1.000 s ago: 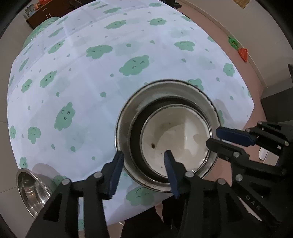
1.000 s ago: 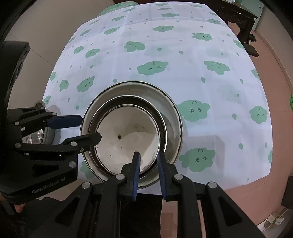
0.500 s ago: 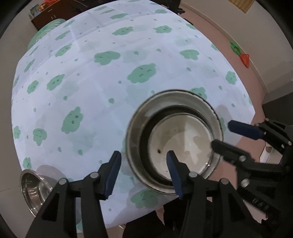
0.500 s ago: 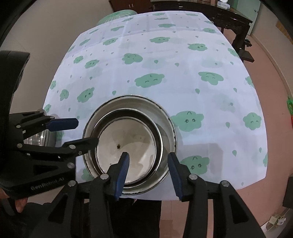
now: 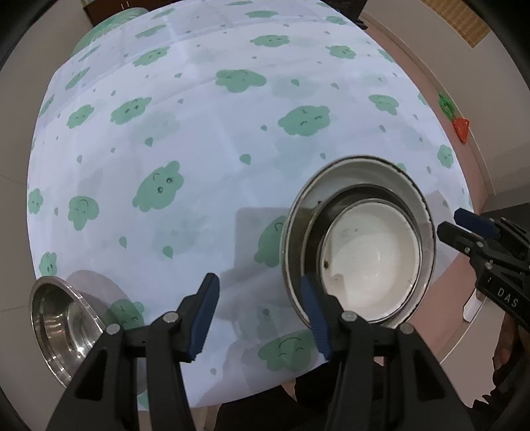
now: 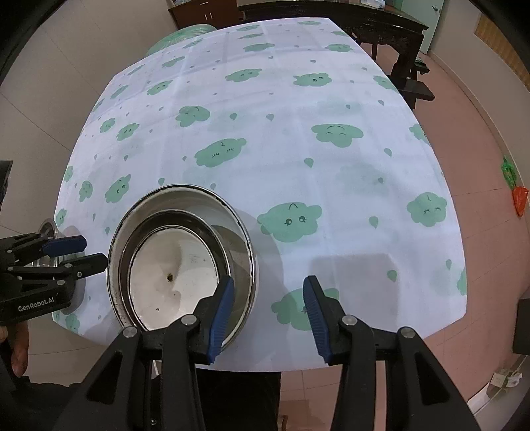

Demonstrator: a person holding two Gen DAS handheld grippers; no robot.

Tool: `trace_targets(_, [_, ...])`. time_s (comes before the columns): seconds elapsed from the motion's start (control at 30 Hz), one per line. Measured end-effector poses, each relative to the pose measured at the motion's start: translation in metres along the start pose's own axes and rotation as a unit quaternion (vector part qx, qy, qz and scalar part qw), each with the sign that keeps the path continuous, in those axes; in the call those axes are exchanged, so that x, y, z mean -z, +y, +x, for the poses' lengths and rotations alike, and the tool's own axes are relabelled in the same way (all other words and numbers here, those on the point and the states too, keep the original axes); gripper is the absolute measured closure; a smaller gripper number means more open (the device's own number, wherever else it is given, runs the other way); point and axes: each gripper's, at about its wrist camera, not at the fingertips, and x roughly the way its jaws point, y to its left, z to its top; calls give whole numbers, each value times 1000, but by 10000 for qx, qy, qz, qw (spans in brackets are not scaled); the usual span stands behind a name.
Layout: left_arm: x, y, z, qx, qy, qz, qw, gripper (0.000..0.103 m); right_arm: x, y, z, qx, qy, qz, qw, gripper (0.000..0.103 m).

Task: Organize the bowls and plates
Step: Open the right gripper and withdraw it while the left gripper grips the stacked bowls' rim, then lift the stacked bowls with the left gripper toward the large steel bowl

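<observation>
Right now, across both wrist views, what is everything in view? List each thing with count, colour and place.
Large round steel basin: one, silver, near table edge, holds the nest.
Dark-rimmed metal bowl: one, nested inside the basin.
White round bowl: one, innermost, a dark speck inside.
Small shiny steel bowl: one, silver, alone at the table's near corner, left of the stack.
Cloud-print tablecloth: one, white with green clouds, covers the table.
Dark wooden furniture: beyond the table's far end.
Orange and green item: on the floor by the wall.
Left claw: blue pads, open, over cloth beside the stack.
Right claw: blue pads, open, nothing between them.
</observation>
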Motion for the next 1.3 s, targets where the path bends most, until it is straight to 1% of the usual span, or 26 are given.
trace_targets(0.37, [-2, 1, 10, 33, 106, -100, 9999, 51, -1, 1, 12, -75, 82, -145, 9998, 57])
trace_targets(0.47, [-2, 2, 13, 97, 147, -151, 9997, 51, -1, 2, 14, -124, 106, -175, 9997, 57])
trace_targets(0.53, [-1, 3, 16, 113, 168, -201, 9996, 53, -1, 3, 16, -146, 118, -192, 9996, 64])
trace_targets(0.57, [-1, 3, 15, 109, 148, -207, 9996, 55, -1, 3, 18, -152, 126, -193, 9996, 68])
trace_targets(0.63, [-2, 2, 15, 86, 119, -208, 9997, 62, -2, 3, 20, -168, 155, -193, 9996, 69])
trace_targets(0.67, [-2, 2, 15, 120, 124, -218, 9996, 66, -2, 4, 21, -188, 174, -209, 9995, 72])
trace_targets(0.7, [-2, 2, 15, 159, 127, -218, 9996, 71, -2, 5, 22, -193, 187, -226, 9994, 73])
trace_targets(0.8, [-2, -5, 17, 172, 152, -106, 9997, 80, -2, 5, 25, -215, 219, -243, 9992, 73])
trace_targets(0.87, [-3, -7, 18, 218, 173, -121, 9995, 83, -3, 5, 26, -209, 229, -242, 9992, 73])
trace_targets(0.97, [-4, -6, 24, 319, 285, -213, 9989, 85, -4, 4, 30, -207, 264, -242, 9991, 73])
trace_targets(1.07, [-3, -7, 28, 333, 347, -235, 9986, 85, -4, 2, 34, -215, 313, -217, 9990, 74])
trace_targets(1.13, [-3, -5, 32, 429, 416, -320, 9977, 87, -4, 1, 36, -256, 335, -211, 9989, 78])
trace_targets(1.17, [-3, -5, 32, 478, 415, -352, 9974, 90, -4, 1, 38, -297, 365, -213, 9987, 82])
trace_targets(1.2, [-3, -6, 32, 458, 414, -328, 9976, 92, -5, 2, 38, -338, 363, -227, 9985, 86])
trace_targets(1.27, [-2, -10, 31, 433, 408, -260, 9979, 97, -5, 5, 39, -373, 381, -288, 9982, 92])
trace_targets(1.3, [-2, -12, 30, 396, 399, -215, 9982, 98, -6, 7, 39, -385, 389, -312, 9980, 94])
